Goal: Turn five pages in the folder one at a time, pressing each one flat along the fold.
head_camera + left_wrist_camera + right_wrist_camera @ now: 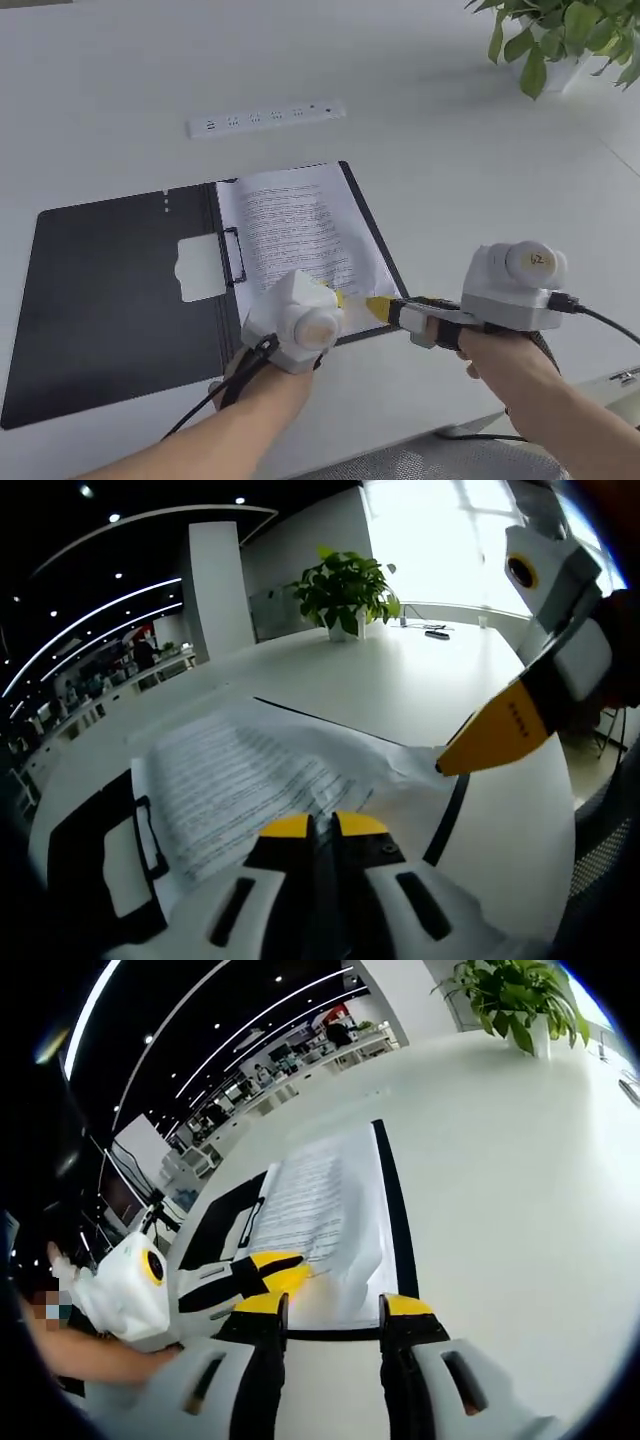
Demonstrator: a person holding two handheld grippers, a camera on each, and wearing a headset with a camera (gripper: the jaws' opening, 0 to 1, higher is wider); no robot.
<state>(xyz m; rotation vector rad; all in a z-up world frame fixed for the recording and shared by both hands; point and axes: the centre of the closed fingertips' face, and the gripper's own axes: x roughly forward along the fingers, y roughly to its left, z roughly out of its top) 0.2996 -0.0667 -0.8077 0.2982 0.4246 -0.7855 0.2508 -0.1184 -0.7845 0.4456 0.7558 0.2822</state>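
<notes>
Item: folder [110,300], lying open toward the near edge of the tabletop, with the top page [300,225] on its right half. Left gripper [322,825]: jaws together with nothing between them, tips at the lower part of the page and seemingly resting on it; I would use it to steady the stack. Right gripper [330,1310]: jaws apart and gripping nothing, at the page's raised near-right corner [362,1245]; I judge it should pinch that one sheet alone, then carry it over slowly.

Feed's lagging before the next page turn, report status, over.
Left tongs shut, at the top page lower edge. Right tongs open at its lifted corner. Folder open flat; power strip beyond, apart.
</notes>
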